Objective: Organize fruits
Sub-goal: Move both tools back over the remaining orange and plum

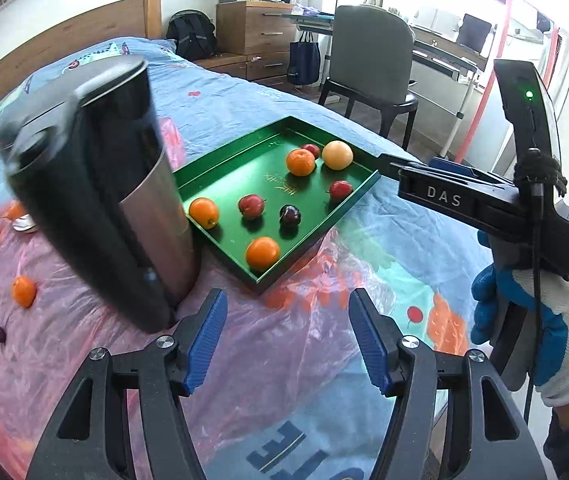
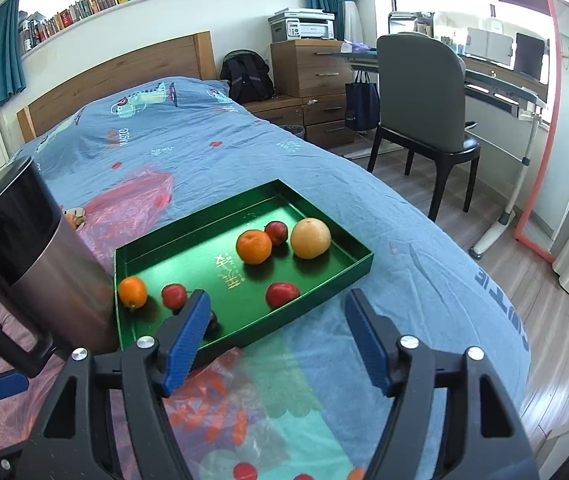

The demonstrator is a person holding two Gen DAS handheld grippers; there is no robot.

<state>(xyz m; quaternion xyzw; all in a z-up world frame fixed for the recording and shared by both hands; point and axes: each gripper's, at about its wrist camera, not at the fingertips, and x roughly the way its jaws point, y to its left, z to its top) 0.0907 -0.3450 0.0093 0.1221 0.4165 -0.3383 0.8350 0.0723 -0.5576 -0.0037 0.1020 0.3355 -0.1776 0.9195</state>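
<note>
Both our grippers hang empty above the bed: left gripper (image 1: 288, 340) with jaws parted, right gripper (image 2: 278, 340) spread wide. Just ahead lies the shallow green metal tray (image 2: 324, 276) on the blue patterned bedspread (image 2: 204, 148), holding oranges, small red fruits, a dark plum (image 1: 289, 215) and a pale yellow round fruit (image 2: 310, 238). One loose orange (image 1: 24, 291) waits left, beyond the tall steel-and-black jug (image 1: 96, 192). We risk toppling that jug when reaching past it.
</note>
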